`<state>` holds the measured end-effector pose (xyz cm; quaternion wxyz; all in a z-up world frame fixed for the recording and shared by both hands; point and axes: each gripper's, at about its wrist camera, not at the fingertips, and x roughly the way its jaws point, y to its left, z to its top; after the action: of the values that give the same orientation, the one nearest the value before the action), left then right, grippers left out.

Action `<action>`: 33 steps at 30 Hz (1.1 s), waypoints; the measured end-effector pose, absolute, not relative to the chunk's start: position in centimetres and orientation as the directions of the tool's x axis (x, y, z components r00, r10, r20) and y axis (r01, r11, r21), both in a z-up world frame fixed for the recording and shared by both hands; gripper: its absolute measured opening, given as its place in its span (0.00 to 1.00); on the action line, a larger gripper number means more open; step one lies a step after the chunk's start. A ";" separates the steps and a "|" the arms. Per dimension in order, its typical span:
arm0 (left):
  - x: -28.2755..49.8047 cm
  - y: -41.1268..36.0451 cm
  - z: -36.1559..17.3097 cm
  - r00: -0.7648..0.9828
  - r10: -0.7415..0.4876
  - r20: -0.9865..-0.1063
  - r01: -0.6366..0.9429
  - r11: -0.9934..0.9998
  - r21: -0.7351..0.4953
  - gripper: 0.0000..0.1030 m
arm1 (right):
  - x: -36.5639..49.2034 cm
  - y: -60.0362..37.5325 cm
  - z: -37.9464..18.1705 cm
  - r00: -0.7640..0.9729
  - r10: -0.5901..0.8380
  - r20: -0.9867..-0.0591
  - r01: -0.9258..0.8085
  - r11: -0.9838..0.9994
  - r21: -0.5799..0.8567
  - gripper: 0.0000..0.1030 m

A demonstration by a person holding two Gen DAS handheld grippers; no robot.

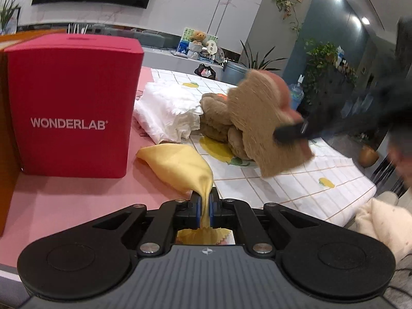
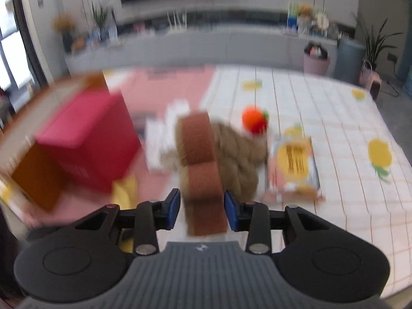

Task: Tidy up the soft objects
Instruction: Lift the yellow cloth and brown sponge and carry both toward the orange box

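A: Your left gripper (image 1: 204,206) points down at the near edge of the pink mat (image 1: 77,200). Its jaws are pinched nearly closed on a corner of the yellow cloth (image 1: 177,164), which trails away from the pads across the mat.

B: And your right gripper (image 2: 201,206) tilts more steeply down, in a blurred picture. Its jaws are partway apart with the toast plush (image 2: 203,180) between them; whether the pads press on it I cannot tell. From the left wrist view the plush (image 1: 262,123) hangs tilted above the table, a dark finger across its right edge.

A: Count them, near to far: one yellow cloth, one toast plush, one brown stuffed toy (image 1: 219,118) behind it, one white folded cloth (image 1: 167,110) to the left.

B: One red box (image 1: 74,108) stands at the left, and one flat packet (image 2: 296,164) lies at the right on the checked tablecloth (image 2: 334,118).
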<state>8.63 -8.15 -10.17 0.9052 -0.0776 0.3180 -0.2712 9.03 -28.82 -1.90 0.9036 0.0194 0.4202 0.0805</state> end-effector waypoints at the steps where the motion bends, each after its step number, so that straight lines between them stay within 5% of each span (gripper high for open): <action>1: 8.7 -8.1 -10.2 0.649 -0.542 -0.534 0.437 0.840 -0.320 0.06 | 9.3 -28.8 -2.6 0.620 0.147 -0.770 -0.118 0.989 0.093 0.36; 11: 8.9 -8.5 -10.4 0.644 -0.528 -0.553 0.424 0.849 -0.316 0.07 | 10.5 -28.0 -3.3 0.633 0.102 -0.767 -0.119 0.992 0.034 0.38; 13: 9.1 -8.5 -10.6 0.652 -0.510 -0.561 0.402 0.860 -0.313 0.26 | 10.8 -28.0 -3.4 0.626 0.083 -0.775 -0.108 0.994 0.019 0.42; 18: 9.6 -8.7 -10.7 0.666 -0.488 -0.564 0.383 0.873 -0.303 0.28 | 11.2 -27.9 -3.5 0.626 0.050 -0.779 -0.079 0.997 0.001 0.49; 21: 9.6 -8.8 -10.7 0.669 -0.483 -0.565 0.377 0.876 -0.302 0.26 | 11.4 -27.6 -3.6 0.625 0.050 -0.779 -0.086 0.996 -0.005 0.44; 22: 9.5 -8.7 -10.7 0.671 -0.477 -0.568 0.374 0.879 -0.297 0.19 | 11.5 -27.4 -3.7 0.621 0.056 -0.782 -0.097 0.995 -0.006 0.34; 25: 9.3 -8.8 -10.5 0.681 -0.449 -0.579 0.361 0.893 -0.268 0.07 | 11.5 -27.2 -3.8 0.609 0.065 -0.791 -0.108 0.994 -0.001 0.33; 33: 7.5 -8.4 -8.6 0.742 -0.417 -0.525 0.367 0.908 -0.203 0.06 | 10.0 -27.8 -0.8 0.686 0.052 -0.726 -0.085 0.996 -0.009 0.32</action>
<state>7.53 -8.38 -8.64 0.9322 -0.0429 0.2915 -0.2103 10.03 -27.83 -0.83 0.9178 -0.0211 0.3946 0.0372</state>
